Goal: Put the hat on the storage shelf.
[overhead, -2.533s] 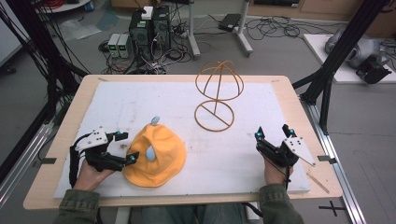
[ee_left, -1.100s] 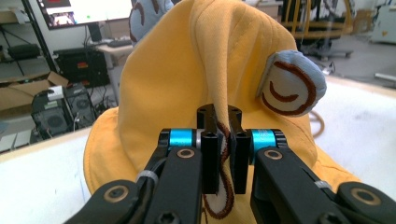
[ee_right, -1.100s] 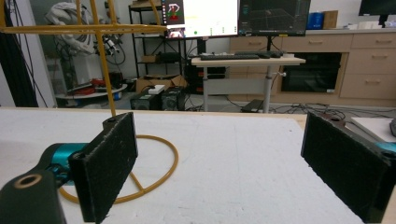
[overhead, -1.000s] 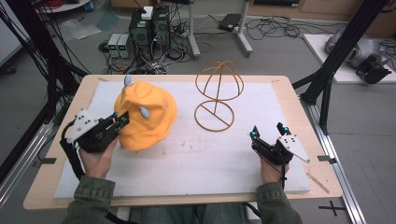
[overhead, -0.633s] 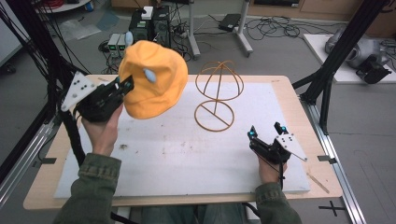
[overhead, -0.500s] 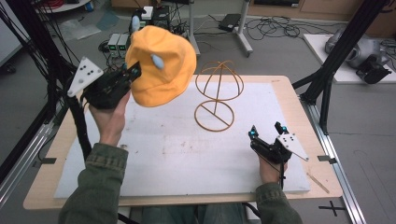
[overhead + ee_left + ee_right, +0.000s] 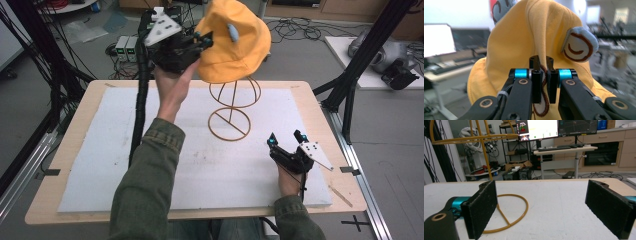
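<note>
A yellow hat point(image 7: 235, 42) with small blue ears hangs high over the top of the gold wire hat stand point(image 7: 231, 107), and its lower edge hides the stand's crown. My left gripper point(image 7: 205, 39) is raised at the hat's left side and is shut on the hat's fabric point(image 7: 543, 75); one blue ear point(image 7: 579, 45) shows to the right of the jaws. My right gripper point(image 7: 285, 140) rests open on the white mat point(image 7: 150, 145) near the front right, with nothing between its pads point(image 7: 482, 205). The stand's ring base point(image 7: 509, 220) lies just ahead of it.
The white mat covers a wooden table point(image 7: 70, 112). Black frame posts point(image 7: 350, 80) stand at the table's right and left. Cables and equipment lie on the floor beyond the far edge. A desk with monitors point(image 7: 554, 130) stands far behind.
My left gripper has lifted the hat from the mat's front left, carried it up and to the right, and now holds it over the stand. The right gripper has barely moved.
</note>
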Tool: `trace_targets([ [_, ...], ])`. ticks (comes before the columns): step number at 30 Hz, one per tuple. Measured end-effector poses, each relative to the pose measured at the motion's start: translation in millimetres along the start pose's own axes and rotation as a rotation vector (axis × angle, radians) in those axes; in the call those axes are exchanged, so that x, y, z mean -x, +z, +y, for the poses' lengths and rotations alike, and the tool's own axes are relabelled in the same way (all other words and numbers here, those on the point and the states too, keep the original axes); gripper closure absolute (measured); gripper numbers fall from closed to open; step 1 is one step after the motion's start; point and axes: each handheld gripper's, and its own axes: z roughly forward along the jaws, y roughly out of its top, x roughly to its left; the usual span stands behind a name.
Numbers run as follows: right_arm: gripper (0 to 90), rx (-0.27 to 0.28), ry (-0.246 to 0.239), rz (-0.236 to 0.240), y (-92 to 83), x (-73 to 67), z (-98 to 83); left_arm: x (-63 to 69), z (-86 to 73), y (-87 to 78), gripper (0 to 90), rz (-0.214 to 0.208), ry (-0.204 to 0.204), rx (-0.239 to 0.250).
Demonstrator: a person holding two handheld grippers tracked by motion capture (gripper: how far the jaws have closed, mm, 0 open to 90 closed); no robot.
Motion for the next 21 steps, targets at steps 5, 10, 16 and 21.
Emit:
trace_targets([
  [5, 10.5, 0.006, -0.003, 0.009, -0.1, 0.9, 0.3, 6.8, -16.7, 23.9, 86.4, -0.027, -0.002, -0.087],
  [10, 10.5, 0.011, 0.009, 0.006, -1.9, 1.1, 1.1, 6.7, -44.3, 30.2, 86.2, -0.006, -0.020, -0.136],
  [16, 10.5, 0.016, 0.010, 0.002, -2.2, 2.3, 1.4, 0.8, -74.7, 31.1, 86.2, -0.011, -0.054, -0.201],
  [21, 10.5, 0.012, 0.021, -0.003, -2.3, 2.7, 1.5, 0.7, -81.3, 31.5, 86.0, -0.043, -0.056, -0.241],
])
